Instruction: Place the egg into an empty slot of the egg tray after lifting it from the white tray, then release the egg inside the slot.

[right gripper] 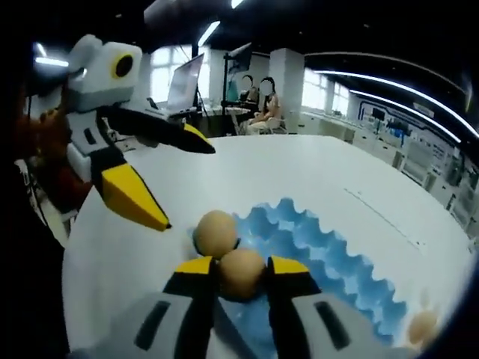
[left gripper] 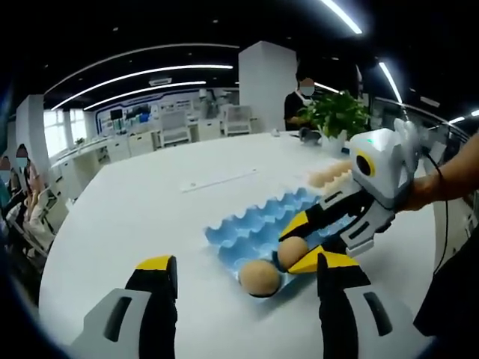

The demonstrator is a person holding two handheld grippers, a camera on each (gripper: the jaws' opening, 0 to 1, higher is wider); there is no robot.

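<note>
- On the white round table, near its edge: a blue moulded egg tray lies with its long axis running from the near corner away toward the far side.
- Right gripper, yellow-tipped jaws narrowed around a tan egg; in the left gripper view the same gripper reaches in from the right, tips down at the tray's near end.
- Held egg sits directly over, perhaps already in, a near-end slot; cannot tell whether it touches the cup.
- A second tan egg rests in the neighbouring corner slot, just beside the held one, seemingly touching.
- Left gripper hangs jaws wide apart, holding nothing, near the tray but clear of it.
- More eggs lie beyond the tray's far end; the white tray under them is too blurred to make out.
- Judgement: right gripper is the working one; what remains is parting the jaws across the tray's short axis without nudging the neighbour.
</note>
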